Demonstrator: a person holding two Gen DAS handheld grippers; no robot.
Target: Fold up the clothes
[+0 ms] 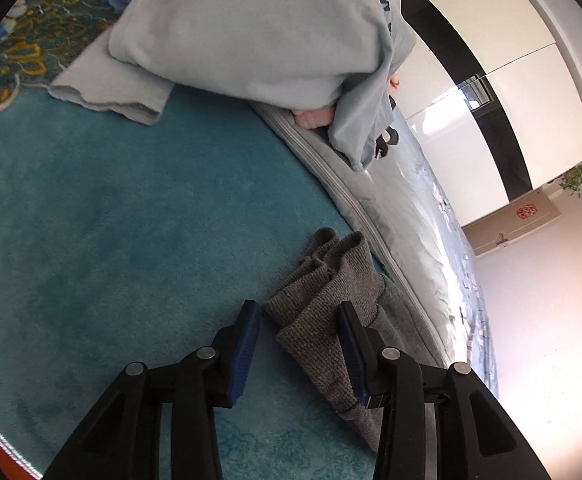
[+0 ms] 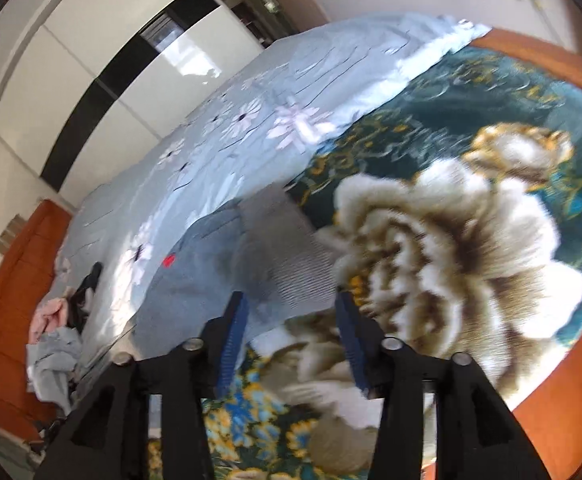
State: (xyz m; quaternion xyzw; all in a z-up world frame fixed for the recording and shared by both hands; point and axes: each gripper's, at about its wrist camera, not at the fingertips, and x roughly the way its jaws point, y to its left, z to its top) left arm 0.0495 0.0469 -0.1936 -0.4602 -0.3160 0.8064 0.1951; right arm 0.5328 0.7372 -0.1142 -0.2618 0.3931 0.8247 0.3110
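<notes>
Blue-padded fingers [image 1: 247, 344] of the left gripper [image 1: 301, 346] stand spread around the ribbed cuff of a grey knit garment [image 1: 327, 300], which lies on the teal blanket [image 1: 91, 220] at the bed's edge; whether the pads touch the knit cannot be told. Beyond it, a pale blue sweatshirt [image 1: 251, 28] hangs bunched, its printing cut off, hiding most of a pink thing beneath. The right gripper [image 2: 289, 336] is also spread, holding nothing, above a floral blanket [image 2: 451, 220]. Ahead lies a grey-blue garment [image 2: 219, 264], blurred. Farther off, a heap of clothes [image 2: 59, 328] sits by the orange bed frame [image 2: 7, 280].
</notes>
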